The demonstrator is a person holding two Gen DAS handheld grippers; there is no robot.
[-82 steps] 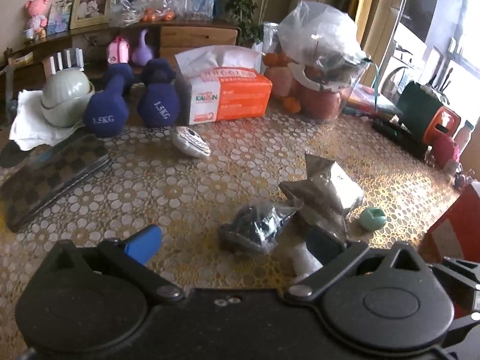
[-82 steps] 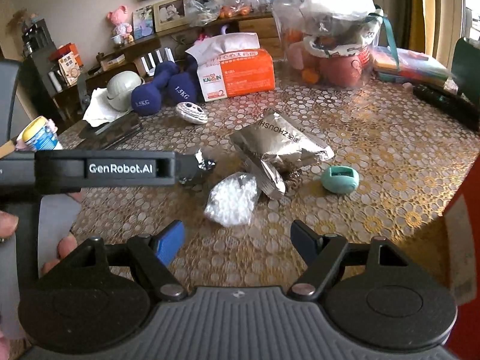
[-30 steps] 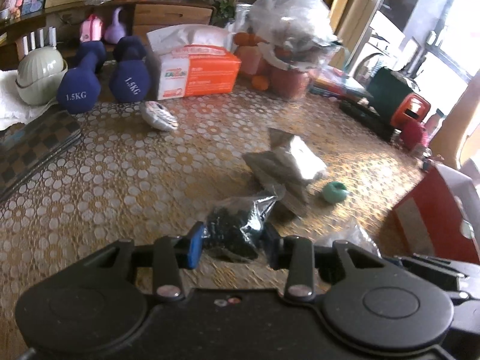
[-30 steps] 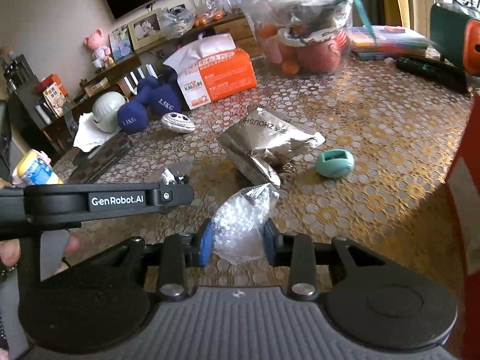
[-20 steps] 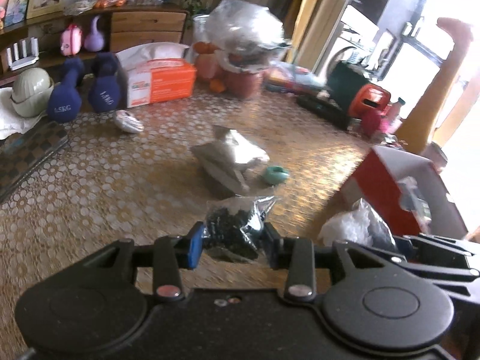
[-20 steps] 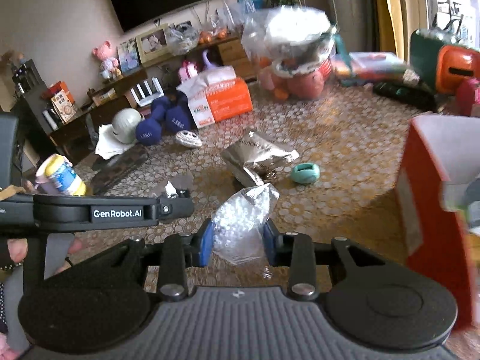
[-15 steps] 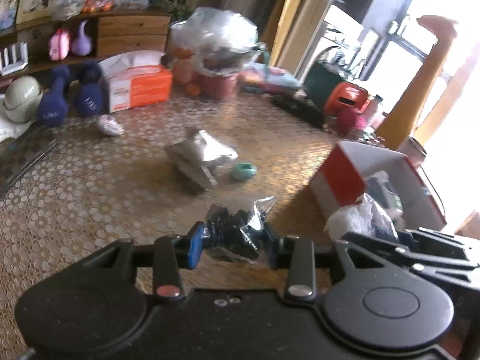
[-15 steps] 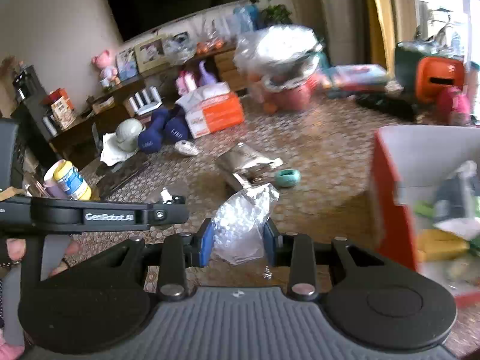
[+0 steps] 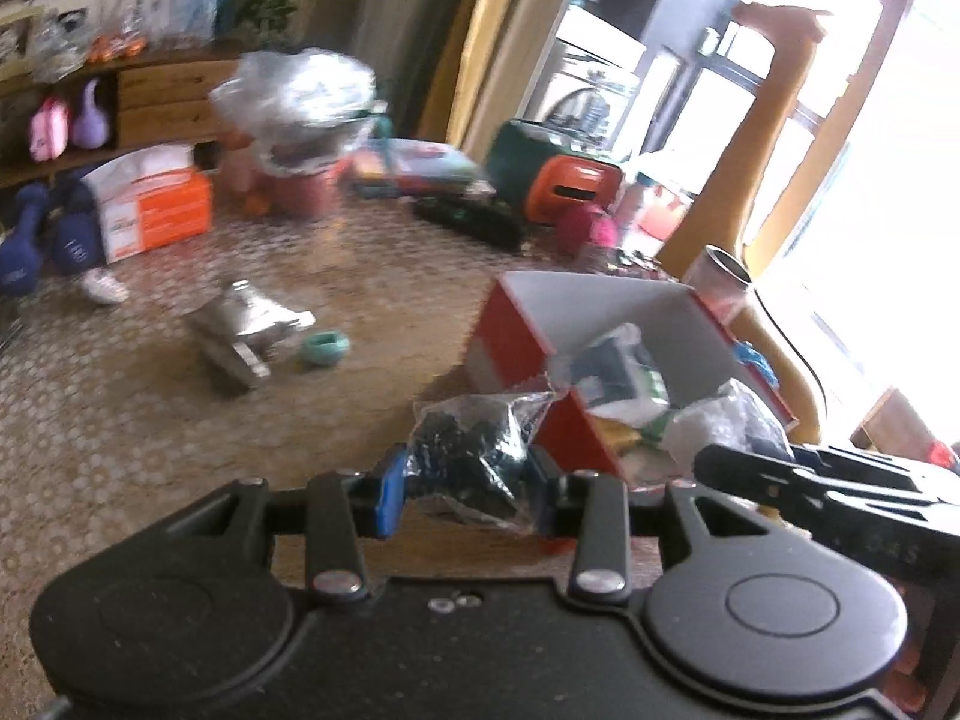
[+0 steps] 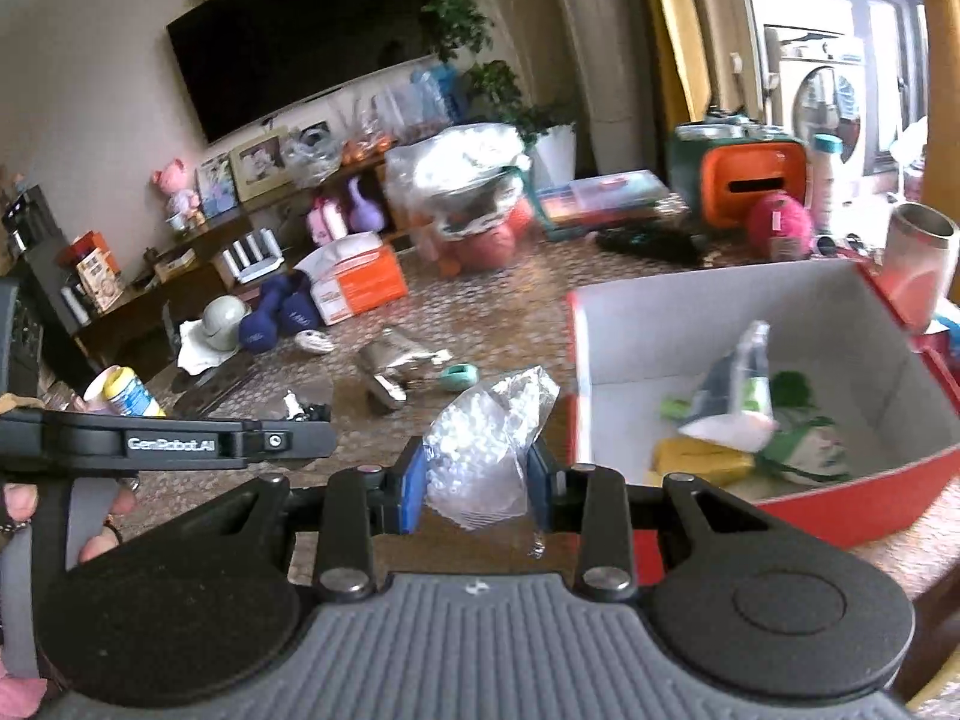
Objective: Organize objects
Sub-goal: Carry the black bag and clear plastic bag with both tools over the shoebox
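My left gripper (image 9: 465, 489) is shut on a clear bag of black beads (image 9: 474, 444) and holds it in the air just left of the red box (image 9: 516, 336). My right gripper (image 10: 477, 483) is shut on a clear bag of white beads (image 10: 486, 450), held in the air left of the same red box (image 10: 840, 504). The box is open, white inside, and holds several packets. A silver foil pouch (image 10: 396, 360) and a teal round thing (image 10: 459, 377) lie on the table behind.
At the table's far side stand an orange tissue box (image 10: 360, 285), blue dumbbells (image 10: 276, 315), a plastic-wrapped bowl (image 10: 474, 192) and a green-and-orange case (image 10: 744, 177). A metal cup (image 10: 918, 258) stands behind the box. The left gripper's body (image 10: 162, 441) crosses the right wrist view.
Both grippers closed on their bags, lifted them off the table and carried them right, toward the red box, which has come into full view.
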